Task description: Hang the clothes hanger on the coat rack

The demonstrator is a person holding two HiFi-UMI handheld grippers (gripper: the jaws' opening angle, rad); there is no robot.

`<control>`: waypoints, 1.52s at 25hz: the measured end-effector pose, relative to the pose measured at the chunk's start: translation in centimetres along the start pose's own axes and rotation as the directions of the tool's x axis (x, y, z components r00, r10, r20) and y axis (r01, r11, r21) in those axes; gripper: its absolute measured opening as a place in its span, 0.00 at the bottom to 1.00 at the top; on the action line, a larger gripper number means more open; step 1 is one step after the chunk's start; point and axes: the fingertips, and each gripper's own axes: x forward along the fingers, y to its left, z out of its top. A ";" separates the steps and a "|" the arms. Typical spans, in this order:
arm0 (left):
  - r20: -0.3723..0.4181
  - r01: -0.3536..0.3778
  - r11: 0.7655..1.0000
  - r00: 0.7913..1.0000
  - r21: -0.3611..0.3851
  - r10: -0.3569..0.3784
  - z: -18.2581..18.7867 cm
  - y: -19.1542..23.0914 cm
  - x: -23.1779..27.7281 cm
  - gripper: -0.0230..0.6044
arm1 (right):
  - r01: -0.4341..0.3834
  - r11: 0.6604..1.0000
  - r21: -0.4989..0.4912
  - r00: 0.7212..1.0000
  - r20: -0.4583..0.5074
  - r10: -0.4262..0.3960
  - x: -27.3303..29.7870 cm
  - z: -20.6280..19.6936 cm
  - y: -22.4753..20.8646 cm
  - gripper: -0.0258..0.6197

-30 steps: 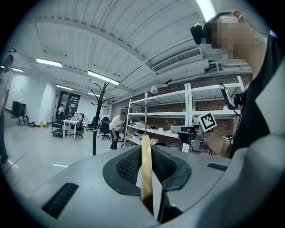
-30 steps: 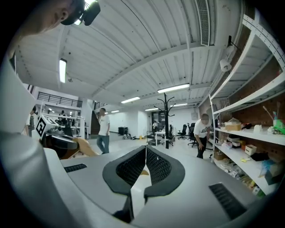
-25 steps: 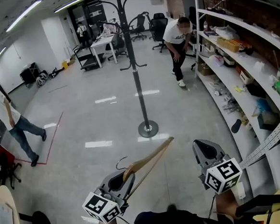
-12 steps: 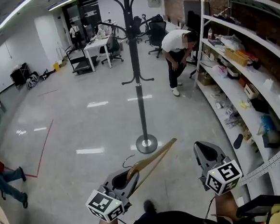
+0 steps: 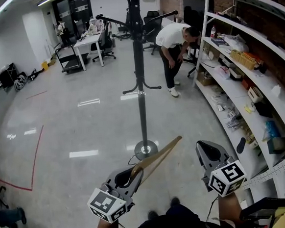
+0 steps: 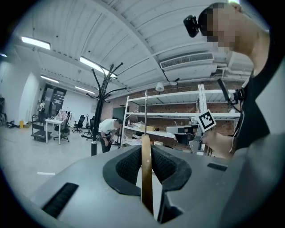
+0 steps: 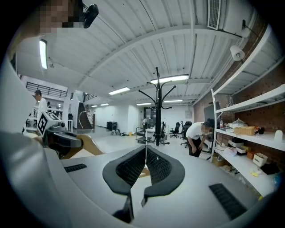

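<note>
Much nearer now to the tall black coat rack (image 5: 140, 86), straight ahead of both sets of jaws, though well apart from them. Soon close enough to hang, by the look of it; not done yet. Wooden clothes hanger (image 5: 158, 159) pinched on its thin edge in the left gripper (image 5: 132, 175), jaws only a little apart. Right gripper (image 5: 204, 148) pressed together, tips touching, holding nothing.

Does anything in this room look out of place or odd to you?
Only mildly. The coat rack stands alone on the open floor, its visible hooks bare, while the wooden hanger sticks out at a slant, clamped in the left gripper rather than hanging. Nothing looks spilled or broken.
</note>
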 end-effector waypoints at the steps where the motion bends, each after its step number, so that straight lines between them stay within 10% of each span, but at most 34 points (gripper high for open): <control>1: -0.004 0.009 1.000 1.000 0.004 -0.009 0.0 0.6 0.9 0.12 | 0.003 1.000 0.002 1.000 -0.001 -0.003 0.8 -0.1 -0.5 0.05; 22: -0.127 -0.074 0.997 0.989 -0.006 0.073 0.4 12.8 24.4 0.12 | -0.156 0.987 0.043 0.986 0.063 0.153 19.9 0.4 -16.2 0.05; 38: -0.203 -0.132 0.987 0.973 -0.089 0.112 -5.6 23.9 32.4 0.12 | -0.142 0.989 0.050 0.989 -0.031 0.144 30.5 -1.4 -18.5 0.05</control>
